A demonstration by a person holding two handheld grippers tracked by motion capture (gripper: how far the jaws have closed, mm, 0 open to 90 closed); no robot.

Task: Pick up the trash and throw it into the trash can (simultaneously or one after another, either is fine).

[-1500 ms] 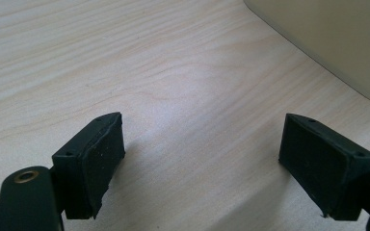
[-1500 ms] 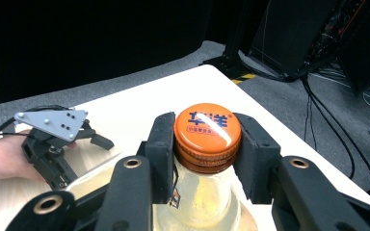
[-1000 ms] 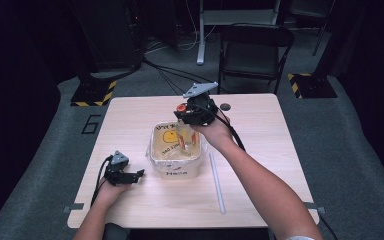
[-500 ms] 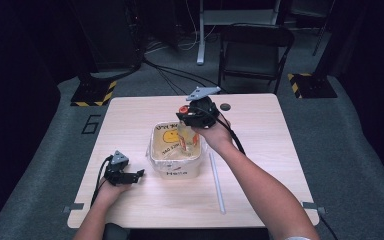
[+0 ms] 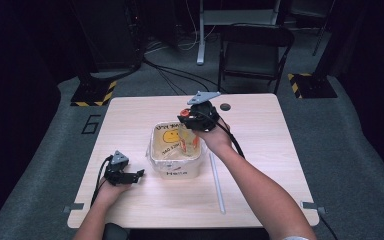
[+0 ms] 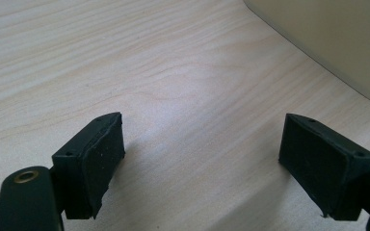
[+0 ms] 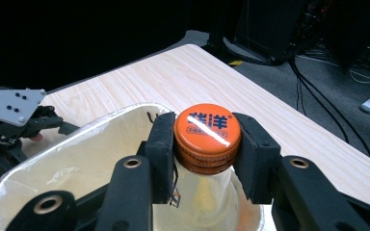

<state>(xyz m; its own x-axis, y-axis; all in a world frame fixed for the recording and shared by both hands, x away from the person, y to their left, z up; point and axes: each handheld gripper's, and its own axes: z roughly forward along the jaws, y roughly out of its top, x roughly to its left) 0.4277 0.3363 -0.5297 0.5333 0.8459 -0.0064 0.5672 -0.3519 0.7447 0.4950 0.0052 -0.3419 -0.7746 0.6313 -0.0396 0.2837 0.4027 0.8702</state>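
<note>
A clear bottle with an orange cap (image 7: 207, 130) stands upright between my right gripper's pads, which press on the cap from both sides. In the high view the right gripper (image 5: 192, 120) holds the bottle (image 5: 189, 141) with its lower part inside a white plastic-lined bin (image 5: 176, 171). The bin's rim (image 7: 53, 159) curves below the bottle in the right gripper view. My left gripper (image 5: 137, 175) rests on the table just left of the bin, open with nothing between its jaws (image 6: 202, 159). The bin's wall (image 6: 327, 38) shows at the upper right of the left gripper view.
A long white rod (image 5: 216, 180) lies on the table right of the bin. A small dark round spot (image 5: 225, 106) sits near the table's far edge. A chair and cables stand beyond the table.
My right hand has sunk a little, taking the bottle deeper into the bin. The left hand has stayed in place.
</note>
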